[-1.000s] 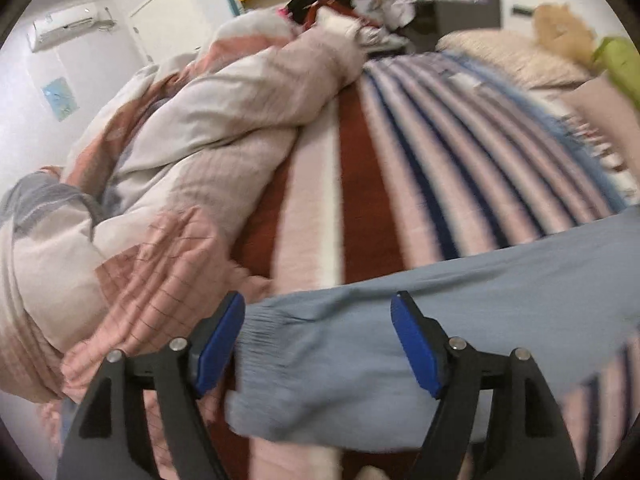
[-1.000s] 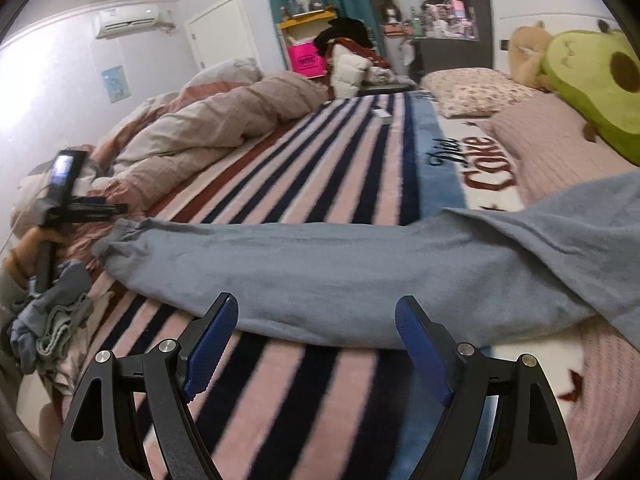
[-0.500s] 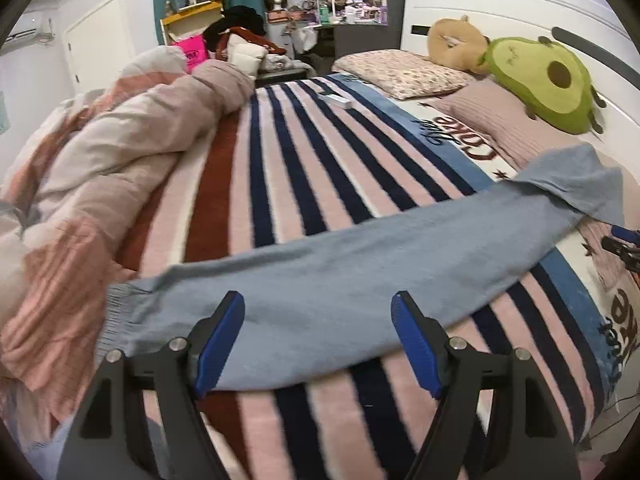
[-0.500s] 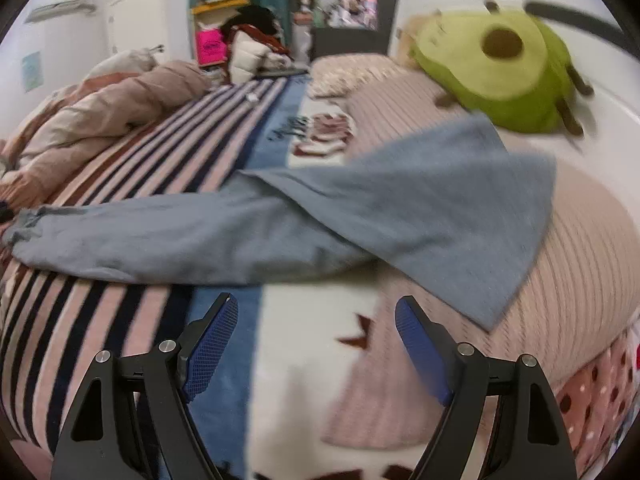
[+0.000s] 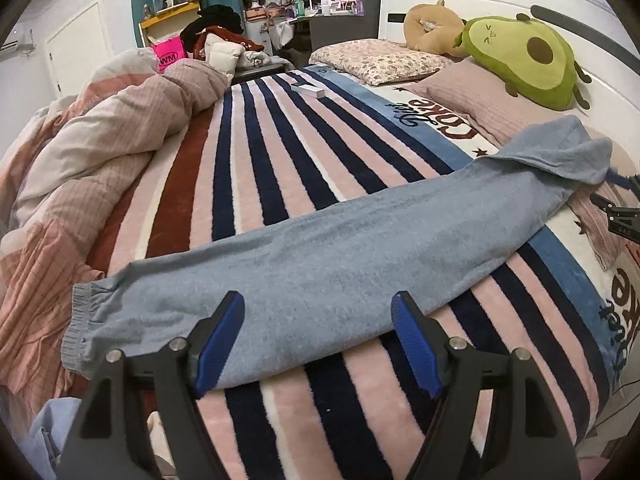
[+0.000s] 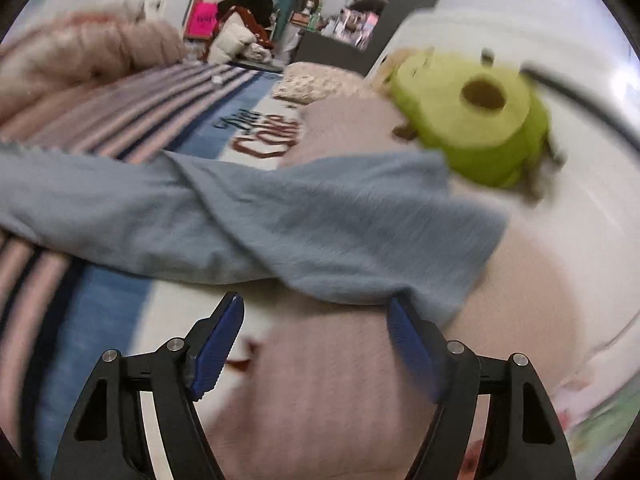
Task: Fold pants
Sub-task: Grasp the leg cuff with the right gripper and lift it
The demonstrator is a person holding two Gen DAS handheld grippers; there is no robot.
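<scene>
Light blue-grey pants (image 5: 320, 264) lie stretched across the striped bed, cuff at the left, waist end at the right resting on a pink pillow. My left gripper (image 5: 318, 344) is open, empty, just in front of the leg near the cuff. In the right wrist view the pants (image 6: 280, 216) run from the left to the waist end over the pillow. My right gripper (image 6: 316, 344) is open and empty, close to the waist edge, its right finger at the fabric's lower corner. The right gripper also shows at the right edge of the left wrist view (image 5: 618, 216).
A striped blanket (image 5: 256, 168) covers the bed. A bunched pink duvet (image 5: 100, 152) lies on the left. A pink pillow (image 6: 360, 380), an avocado plush (image 5: 524, 60) and a floral pillow (image 5: 376, 60) sit by the white headboard. A small white box (image 5: 307, 90) lies far back.
Both views have swung to the right. The left gripper now faces the leg from the cuff side; the right gripper has moved from mid-leg to the waist end on the pillow.
</scene>
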